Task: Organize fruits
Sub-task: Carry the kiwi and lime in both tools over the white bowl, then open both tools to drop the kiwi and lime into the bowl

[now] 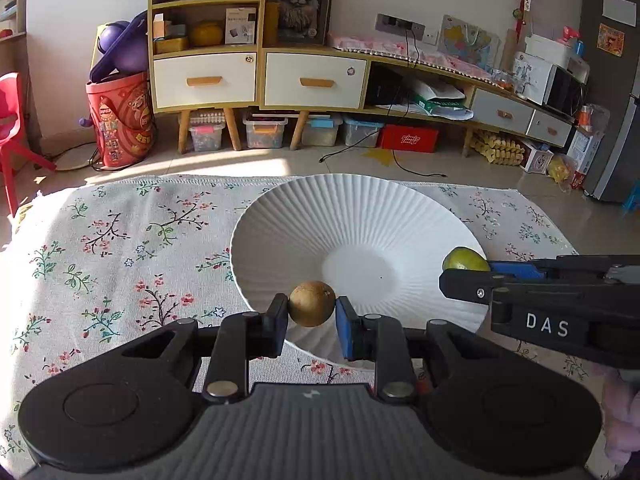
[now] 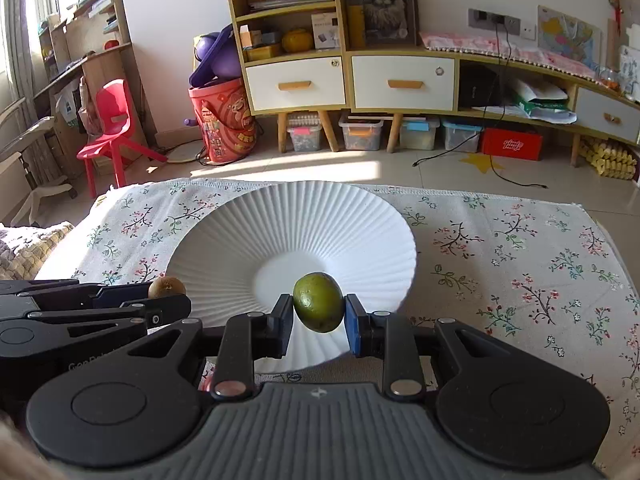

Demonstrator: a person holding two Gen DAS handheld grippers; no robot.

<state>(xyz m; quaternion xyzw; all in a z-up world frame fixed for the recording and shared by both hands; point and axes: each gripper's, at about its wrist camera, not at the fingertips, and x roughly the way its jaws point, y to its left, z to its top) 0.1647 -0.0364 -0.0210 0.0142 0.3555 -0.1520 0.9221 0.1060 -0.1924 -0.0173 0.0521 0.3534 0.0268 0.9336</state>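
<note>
A wide white ribbed plate (image 1: 312, 216) (image 2: 248, 232) lies on a floral tablecloth (image 1: 120, 240) (image 2: 520, 264). My left gripper (image 1: 312, 312) is shut on a small round brown fruit (image 1: 312, 303), held above the plate's near rim. In the right wrist view my right gripper (image 2: 318, 316) is shut on a green oval fruit (image 2: 319, 302), held over the plate's near side. In the left wrist view the right gripper comes in from the right with the green fruit (image 1: 464, 259) at its tip. The brown fruit (image 2: 167, 286) shows at the left gripper's tip in the right wrist view.
Beyond the table's far edge is a tiled floor with a wooden cabinet (image 1: 260, 76) (image 2: 344, 80) and storage boxes under it. A red bucket (image 1: 120, 120) and a red chair (image 2: 112, 128) stand to the left. A cable (image 1: 400, 160) trails on the floor.
</note>
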